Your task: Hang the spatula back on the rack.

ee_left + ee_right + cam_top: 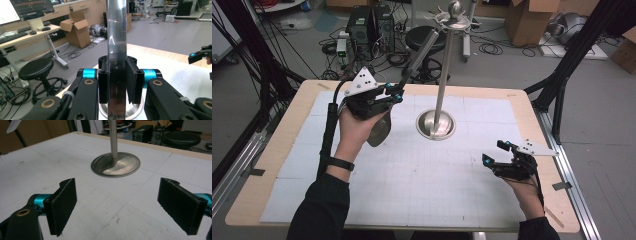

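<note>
A steel stand rises from a round base (435, 125) on the white mat, its pole (443, 75) ending in a ring of hooks (455, 17). My left gripper (393, 93) is shut on a long metal utensil, whose handle (422, 52) slants up toward the hooks and whose rounded head (380, 131) hangs below my hand. In the left gripper view the pads (131, 81) clamp the shiny flat handle (116, 45). My right gripper (496, 152) rests open near the table's right side, with nothing between its pads (62, 205); the stand base (115, 165) lies ahead of it.
A white gridded mat (422, 175) covers the wooden table (287, 125). A black stool (424, 37), computer towers (369, 25), cables and cardboard boxes (532, 17) sit on the floor beyond. Black frame struts (562, 75) stand at both sides.
</note>
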Demonstrator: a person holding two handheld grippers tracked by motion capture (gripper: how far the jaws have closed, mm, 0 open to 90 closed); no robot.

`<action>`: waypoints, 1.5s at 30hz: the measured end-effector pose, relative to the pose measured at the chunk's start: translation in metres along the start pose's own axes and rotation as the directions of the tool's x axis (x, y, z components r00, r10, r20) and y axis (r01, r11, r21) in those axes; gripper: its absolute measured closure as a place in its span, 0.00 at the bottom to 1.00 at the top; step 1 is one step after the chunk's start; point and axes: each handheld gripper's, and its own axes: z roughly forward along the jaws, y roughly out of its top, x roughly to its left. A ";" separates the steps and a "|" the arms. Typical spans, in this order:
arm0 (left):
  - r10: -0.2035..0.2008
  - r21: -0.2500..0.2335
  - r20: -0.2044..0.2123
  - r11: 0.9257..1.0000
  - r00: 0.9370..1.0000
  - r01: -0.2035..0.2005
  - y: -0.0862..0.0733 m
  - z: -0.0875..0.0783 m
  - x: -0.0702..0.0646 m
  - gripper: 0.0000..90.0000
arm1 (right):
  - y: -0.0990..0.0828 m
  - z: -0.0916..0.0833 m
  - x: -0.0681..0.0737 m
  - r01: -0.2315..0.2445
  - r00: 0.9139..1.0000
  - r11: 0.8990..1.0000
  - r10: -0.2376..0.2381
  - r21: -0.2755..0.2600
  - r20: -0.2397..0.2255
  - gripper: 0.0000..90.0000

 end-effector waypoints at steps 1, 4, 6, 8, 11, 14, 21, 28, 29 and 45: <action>0.001 0.003 -0.001 1.000 1.000 -0.001 -0.001 0.001 0.000 0.83 | 0.000 0.000 0.000 0.000 1.000 1.000 0.000 0.000 0.001 0.17; -0.006 0.015 -0.001 1.000 1.000 0.006 -0.003 0.005 0.001 0.83 | 0.000 0.000 0.000 -0.001 1.000 1.000 0.001 0.001 0.000 0.17; -0.005 0.016 -0.004 1.000 1.000 0.005 -0.004 0.008 0.000 0.83 | 0.000 0.000 0.000 0.000 1.000 1.000 0.000 0.002 0.000 0.17; 0.002 0.013 -0.009 1.000 1.000 -0.001 -0.005 0.010 0.000 0.83 | 0.000 0.000 0.000 0.000 1.000 1.000 0.000 0.005 -0.002 0.17; -0.003 0.007 -0.023 1.000 1.000 0.003 -0.007 0.013 0.000 0.83 | 0.000 0.000 0.000 0.001 1.000 1.000 -0.001 0.004 -0.003 0.17; 0.001 0.008 -0.032 1.000 0.999 -0.001 -0.008 0.015 0.000 0.83 | 0.000 0.000 0.000 -0.003 1.000 1.000 0.003 0.003 -0.006 0.17; 0.013 -0.001 -0.062 1.000 0.998 -0.013 -0.013 0.020 -0.003 0.83 | 0.000 0.001 0.000 -0.002 1.000 1.000 0.002 0.006 -0.006 0.17; 0.005 -0.015 -0.067 1.000 0.998 -0.006 -0.020 0.025 -0.004 0.83 | -0.001 0.001 0.001 -0.003 1.000 1.000 0.003 0.006 -0.009 0.17; 0.008 -0.014 -0.069 1.000 0.998 -0.009 -0.020 0.025 -0.004 0.83 | -0.001 0.001 0.001 -0.001 1.000 1.000 0.001 0.007 -0.008 0.17; -0.001 -0.007 -0.051 1.000 0.999 0.000 -0.027 0.033 -0.006 0.83 | -0.001 0.001 0.000 -0.001 1.000 1.000 0.001 0.010 -0.006 0.17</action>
